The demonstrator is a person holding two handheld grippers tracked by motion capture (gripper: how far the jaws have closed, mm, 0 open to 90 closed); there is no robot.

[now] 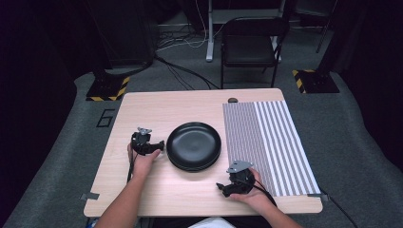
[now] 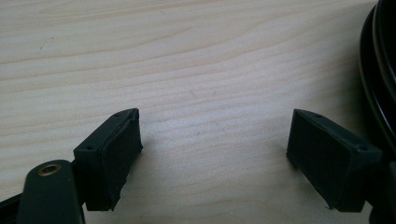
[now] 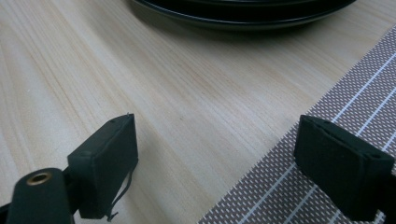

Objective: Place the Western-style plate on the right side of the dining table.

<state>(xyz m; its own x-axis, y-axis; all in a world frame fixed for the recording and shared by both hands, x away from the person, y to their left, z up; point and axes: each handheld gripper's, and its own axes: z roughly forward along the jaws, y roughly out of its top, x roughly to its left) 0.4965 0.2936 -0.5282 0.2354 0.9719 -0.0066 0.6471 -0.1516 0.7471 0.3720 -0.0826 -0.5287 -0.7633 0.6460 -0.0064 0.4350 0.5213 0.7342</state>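
A stack of black plates (image 1: 194,145) sits mid-table; two rims show in the right gripper view (image 3: 243,11). A brown-and-white striped placemat (image 1: 266,142) covers the table's right part. My left gripper (image 1: 160,145) rests just left of the plates and points at them. Its jaws stand open over bare wood (image 2: 215,154), with the plate rim (image 2: 380,70) at the right edge. My right gripper (image 1: 222,188) lies near the front edge, below the plates and at the mat's left border. It is open and empty (image 3: 215,163), its right jaw over the placemat (image 3: 355,93).
The light wooden table (image 1: 142,114) has a small dark knob (image 1: 233,100) at its far edge. Beyond it stand a black folding chair (image 1: 249,45), two yellow-and-black striped stand bases (image 1: 109,88) (image 1: 313,80), and cables across the grey floor.
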